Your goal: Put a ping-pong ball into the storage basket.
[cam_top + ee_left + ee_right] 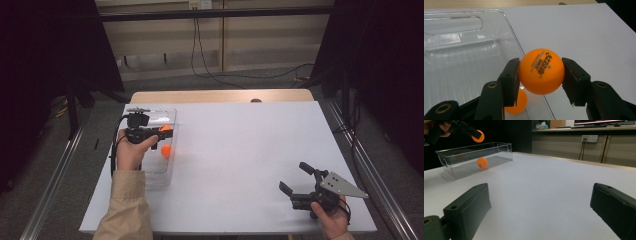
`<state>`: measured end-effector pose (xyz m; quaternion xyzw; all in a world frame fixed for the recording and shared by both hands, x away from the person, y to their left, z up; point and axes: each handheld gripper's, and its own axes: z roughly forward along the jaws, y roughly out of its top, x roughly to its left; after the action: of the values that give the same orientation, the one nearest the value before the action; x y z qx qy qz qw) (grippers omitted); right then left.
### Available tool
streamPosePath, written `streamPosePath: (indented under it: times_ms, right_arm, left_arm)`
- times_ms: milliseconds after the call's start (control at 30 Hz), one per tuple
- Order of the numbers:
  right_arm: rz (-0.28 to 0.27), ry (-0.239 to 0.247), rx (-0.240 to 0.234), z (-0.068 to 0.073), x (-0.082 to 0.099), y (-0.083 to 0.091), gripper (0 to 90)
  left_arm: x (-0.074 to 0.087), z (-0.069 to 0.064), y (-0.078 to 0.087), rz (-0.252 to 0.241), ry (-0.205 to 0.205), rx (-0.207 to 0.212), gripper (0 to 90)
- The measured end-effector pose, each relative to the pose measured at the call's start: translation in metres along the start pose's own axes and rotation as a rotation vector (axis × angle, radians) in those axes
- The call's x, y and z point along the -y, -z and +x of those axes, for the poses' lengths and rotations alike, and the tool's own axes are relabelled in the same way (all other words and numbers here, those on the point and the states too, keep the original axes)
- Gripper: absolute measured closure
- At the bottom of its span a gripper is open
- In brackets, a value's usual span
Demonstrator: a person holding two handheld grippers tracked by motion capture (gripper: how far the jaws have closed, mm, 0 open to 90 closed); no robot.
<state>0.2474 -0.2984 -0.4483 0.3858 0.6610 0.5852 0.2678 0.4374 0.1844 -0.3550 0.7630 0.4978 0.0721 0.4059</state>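
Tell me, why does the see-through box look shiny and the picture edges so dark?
In the left gripper view the clear box throws back pale glare, while the held orange ball is sharp enough to read its print. In the high view the sides beyond the white table are dim. In the right gripper view the near jaws look soft.

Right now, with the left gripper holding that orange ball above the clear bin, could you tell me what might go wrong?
1. The held ball is pinched only at its sides by the left gripper, so it may slip out.
2. It hangs over the near wall of the clear bin; released here, it might land outside on the white table.
3. It could strike the ball already inside and bounce.
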Motion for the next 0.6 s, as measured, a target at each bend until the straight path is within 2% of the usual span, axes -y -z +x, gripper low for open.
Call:
streamPosePath:
  times_ms: [600]
  right_arm:
    - [-0.001, 0.003, -0.002, 0.0000, -0.0001, -0.0003, 2.1]
  left_arm:
    - [0.0023, 0.0092, 0.0036, -0.008, 0.004, -0.033, 51.0]
